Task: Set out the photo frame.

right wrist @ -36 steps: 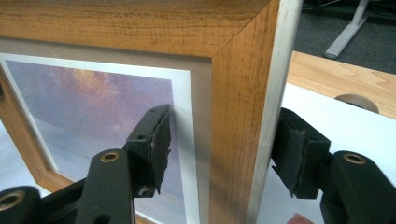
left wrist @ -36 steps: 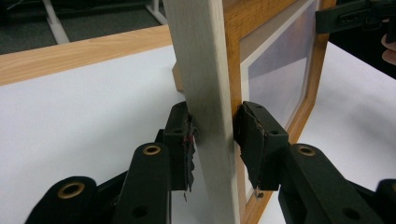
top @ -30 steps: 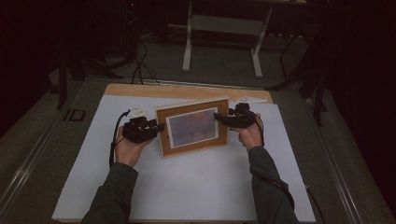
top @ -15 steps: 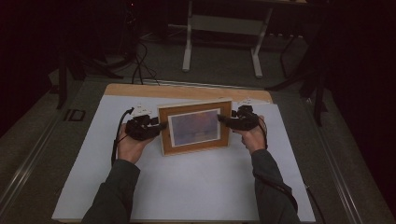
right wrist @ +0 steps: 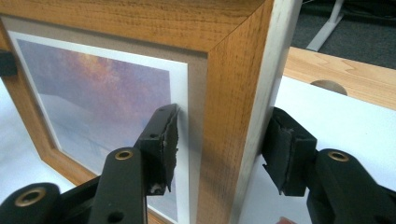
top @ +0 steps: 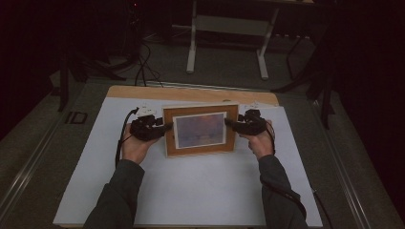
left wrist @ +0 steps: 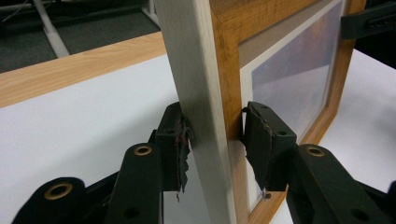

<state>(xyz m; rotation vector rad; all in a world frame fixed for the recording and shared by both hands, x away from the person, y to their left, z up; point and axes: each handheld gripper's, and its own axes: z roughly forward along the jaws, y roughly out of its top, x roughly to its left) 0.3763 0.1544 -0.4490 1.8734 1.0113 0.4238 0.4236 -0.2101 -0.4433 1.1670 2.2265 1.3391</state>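
High view, frame: the frame (top: 200,130) stands on its lower edge on the table (top: 191,191), leaning back, picture side towards us.
High view, grippers: the left gripper (top: 166,128) is at the frame's left edge and the right gripper (top: 228,123) at its right edge, both level with its upper half.
High view, change: a second ago the frame sat skewed; now it lies squarer to us.
Left gripper view: the jaws straddle the frame's left edge, one pad on the back and one on the wooden front. They have just been opening, yet both pads look pressed on.
Right gripper view: the jaws straddle the frame's right edge, one pad on the glass and one behind. They have just been closing and seem to pinch it.
Meaning: we judge that the frame is being squared up, with both holds kept while it turns between the pads.
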